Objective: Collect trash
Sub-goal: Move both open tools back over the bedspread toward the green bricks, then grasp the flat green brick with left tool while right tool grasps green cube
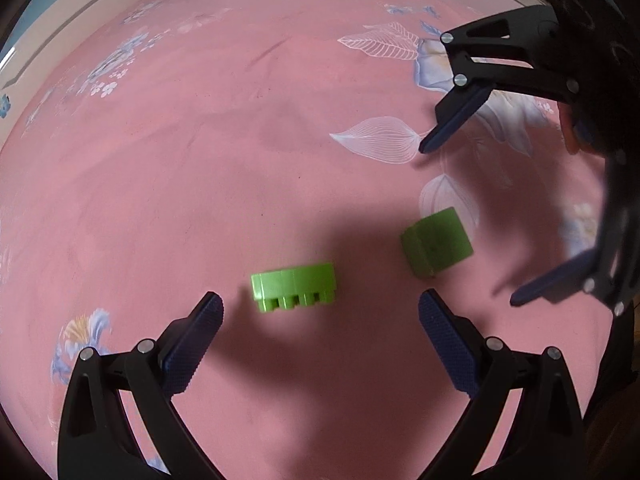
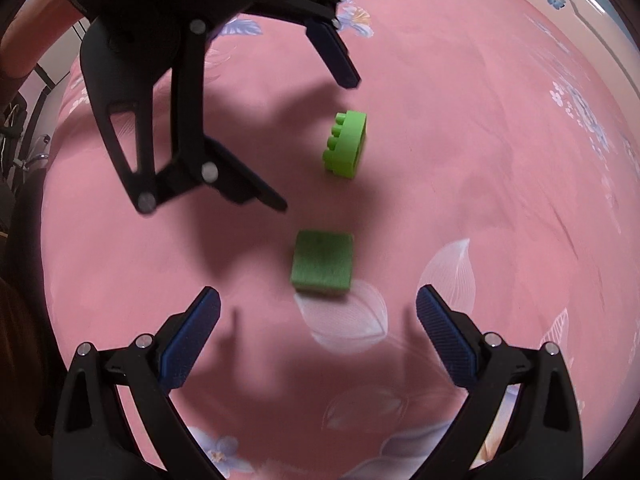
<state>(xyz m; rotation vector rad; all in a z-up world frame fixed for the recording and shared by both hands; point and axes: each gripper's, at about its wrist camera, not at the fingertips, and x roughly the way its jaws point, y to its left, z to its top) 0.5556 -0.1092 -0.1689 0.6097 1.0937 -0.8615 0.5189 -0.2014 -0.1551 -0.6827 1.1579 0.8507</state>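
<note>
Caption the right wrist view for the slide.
Open right tool facing a dark green square sponge block; bright green studded plastic brick beyond, on pink floral cloth.

brick (image 1: 295,287) on bedsheet (image 1: 240,140) | block (image 1: 437,243) near, right

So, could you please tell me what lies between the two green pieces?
Only bare pink floral cloth separates the toothed green block from the green square sponge; the right wrist view shows it.
</note>
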